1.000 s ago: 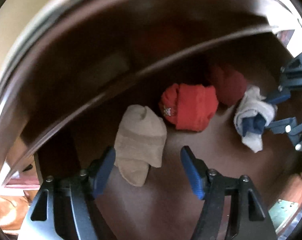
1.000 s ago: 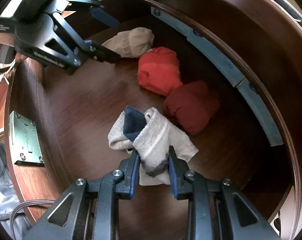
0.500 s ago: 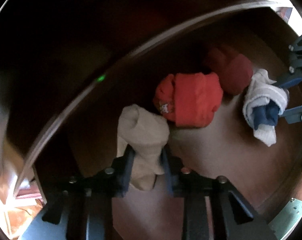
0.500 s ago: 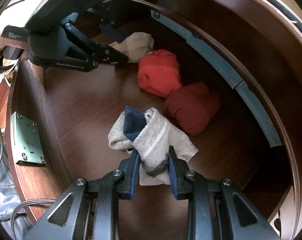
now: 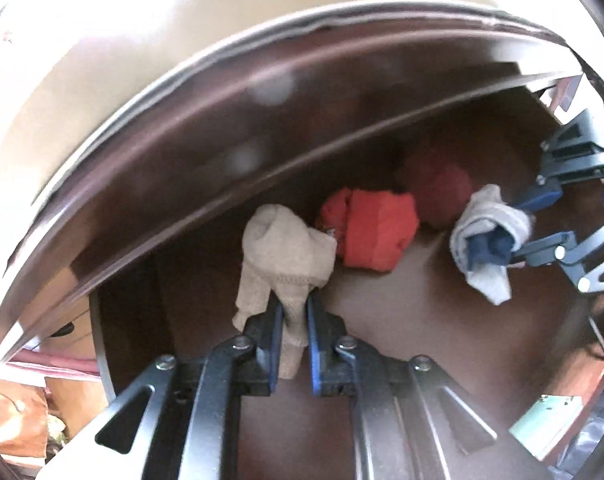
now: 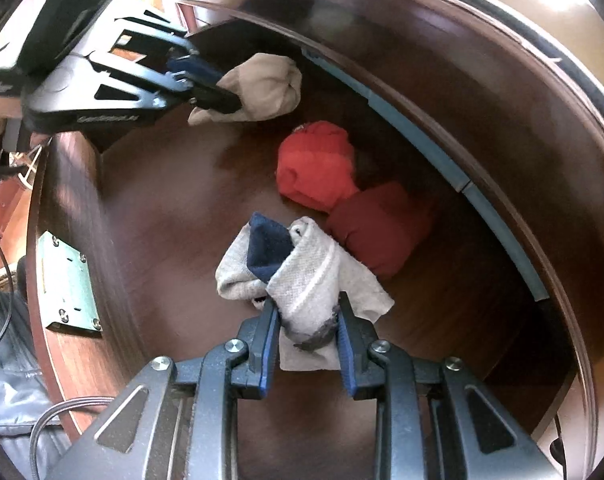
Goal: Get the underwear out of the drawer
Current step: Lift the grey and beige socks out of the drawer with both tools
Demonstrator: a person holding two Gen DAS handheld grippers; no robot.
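Observation:
My left gripper point(image 5: 292, 320) is shut on a beige rolled garment point(image 5: 286, 252) and holds it above the floor of the dark wooden drawer point(image 5: 381, 320); both show in the right wrist view, the gripper point(image 6: 206, 88) and the garment point(image 6: 262, 88). My right gripper point(image 6: 307, 320) is shut on a grey-and-navy rolled garment point(image 6: 302, 276), which also shows in the left wrist view point(image 5: 489, 236), as does the gripper point(image 5: 529, 224). A bright red bundle point(image 6: 317, 164) and a dark red bundle point(image 6: 377, 228) lie on the drawer floor.
The drawer's back wall point(image 6: 421, 140) carries a pale blue strip. A green metal plate point(image 6: 68, 284) sits on the drawer's left side wall. A cable point(image 6: 62, 408) and grey fabric lie outside at the lower left.
My left gripper closed on the beige garment and lifted it off the drawer floor. My right gripper kept its hold on the grey-and-navy garment and rose slightly.

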